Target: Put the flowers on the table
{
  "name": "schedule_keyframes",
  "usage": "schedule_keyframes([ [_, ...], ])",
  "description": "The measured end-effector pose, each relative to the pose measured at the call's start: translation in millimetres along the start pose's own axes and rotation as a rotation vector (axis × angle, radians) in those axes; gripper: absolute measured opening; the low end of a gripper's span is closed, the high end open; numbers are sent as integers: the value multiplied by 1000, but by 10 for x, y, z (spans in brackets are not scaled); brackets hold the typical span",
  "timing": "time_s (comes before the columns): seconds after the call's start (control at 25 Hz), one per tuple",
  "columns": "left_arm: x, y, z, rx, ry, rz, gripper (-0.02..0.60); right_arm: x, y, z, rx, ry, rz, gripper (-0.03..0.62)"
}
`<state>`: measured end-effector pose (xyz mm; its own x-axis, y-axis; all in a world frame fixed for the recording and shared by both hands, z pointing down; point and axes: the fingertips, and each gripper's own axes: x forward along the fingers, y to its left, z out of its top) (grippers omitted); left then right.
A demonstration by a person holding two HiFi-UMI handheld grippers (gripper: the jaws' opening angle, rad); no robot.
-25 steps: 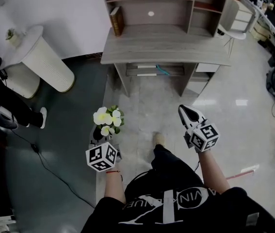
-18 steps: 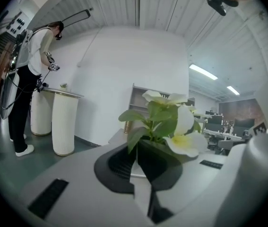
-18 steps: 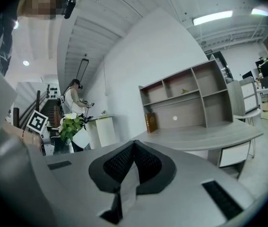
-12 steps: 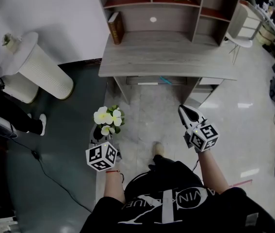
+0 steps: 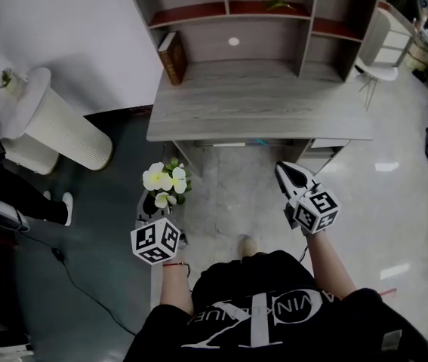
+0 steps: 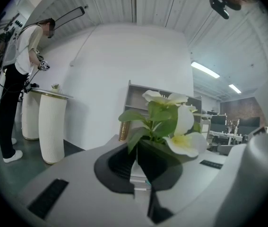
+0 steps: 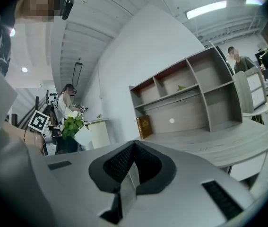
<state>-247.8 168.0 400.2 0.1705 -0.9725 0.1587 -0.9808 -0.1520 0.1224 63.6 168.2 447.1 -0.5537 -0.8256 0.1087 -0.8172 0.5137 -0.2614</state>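
Left claw (image 6: 142, 171) grips the dark pot (image 6: 164, 161) of white flowers (image 5: 165, 180), upright; right claw (image 7: 133, 161) is closed, empty. Carry the pot level to the table (image 5: 259, 108) ahead, setting it flat before letting go.

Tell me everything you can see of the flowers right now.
The flowers are a small bunch of white blooms with yellow centres and green leaves, standing upright in a dark pot. They look artificial, though I can't be sure. The left gripper is shut on the pot and holds it above the floor, short of the table. Nothing else touches them.
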Motion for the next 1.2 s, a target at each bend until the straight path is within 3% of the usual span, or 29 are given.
schedule_keyframes([
  [0.36,440,-179,141,-1,-7,-41,15,20,-332,18,33,-8,-42,11],
  [0.48,504,-289,14,20,34,-74,15,12,-439,-54,65,1,-62,11],
  [0.72,721,-112,-118,-3,67,-44,15,282,-502,-185,84,32,-46,11],
  [1.2,1989,-237,-140,-54,79,-113,15,989,-1220,140,35,48,-90,11],
])
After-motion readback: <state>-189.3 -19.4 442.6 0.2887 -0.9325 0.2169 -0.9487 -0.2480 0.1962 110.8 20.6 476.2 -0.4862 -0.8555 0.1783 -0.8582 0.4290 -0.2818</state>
